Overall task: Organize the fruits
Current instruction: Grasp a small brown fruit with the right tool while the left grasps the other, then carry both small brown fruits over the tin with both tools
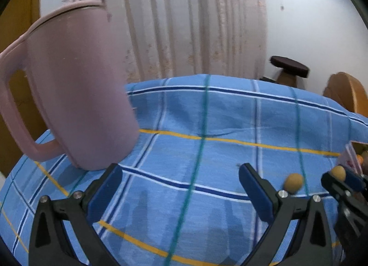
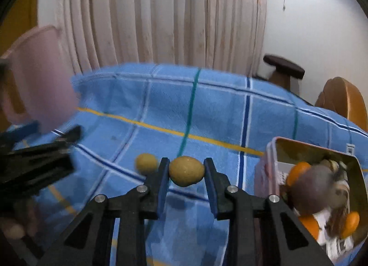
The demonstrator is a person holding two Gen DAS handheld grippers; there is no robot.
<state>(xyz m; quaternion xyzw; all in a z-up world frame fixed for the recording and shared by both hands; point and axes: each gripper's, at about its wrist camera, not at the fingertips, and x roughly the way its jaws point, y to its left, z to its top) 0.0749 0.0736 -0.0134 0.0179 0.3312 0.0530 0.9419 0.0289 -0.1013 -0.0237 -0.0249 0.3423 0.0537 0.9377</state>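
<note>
A blue plaid tablecloth point(image 2: 207, 116) fills the lower half of both views, crossed by yellow, green and dark blue stripes. A pale striped curtain point(image 1: 184, 24) hangs behind it across the top of the frame. At the left of the left wrist view stands a big pink pitcher point(image 1: 76, 86), upright on the cloth, its handle toward the left edge. In the lower right of the right wrist view sits a metal tin point(image 2: 352, 162), open, holding orange fruits point(image 2: 296, 171) and a dark round fruit point(image 2: 310, 187), blurred. A dark stool point(image 2: 284, 68) and a wooden chair back point(image 2: 340, 100) show at the right.

The left gripper point(image 1: 181, 187) reaches forward low over the cloth at the bottom of its frame, jaws spread wide with only plaid between them. The right gripper point(image 2: 186, 174) is held level at the bottom centre of its view, its blue-padded fingers point(image 2: 164, 174) closed against both sides of a yellow-brown fruit point(image 2: 186, 170), which sits above its shadow on the cloth. A second small yellow-brown fruit point(image 2: 146, 163) lies on the cloth just left of the left finger, beside it
</note>
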